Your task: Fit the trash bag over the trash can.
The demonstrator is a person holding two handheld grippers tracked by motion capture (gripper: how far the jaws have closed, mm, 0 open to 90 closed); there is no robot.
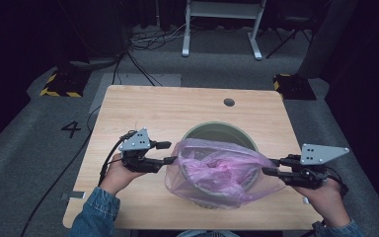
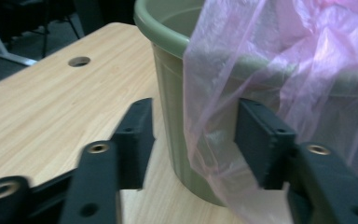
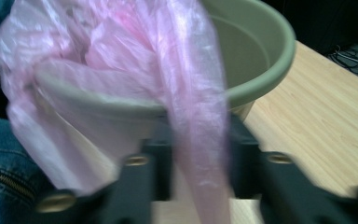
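My right gripper (image 3: 193, 158) pinches the bag (image 1: 217, 173) edge; left gripper (image 2: 191, 140) is wide open, film between its fingers (image 2: 261, 140). Bag drapes the bin's (image 1: 227, 131) near rim, mid-table (image 1: 143, 106); far rim bare.

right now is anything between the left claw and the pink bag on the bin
Nothing visible. The left claw stands open with the pink bag's edge already hanging between its jaws, against the green bin's outer wall.
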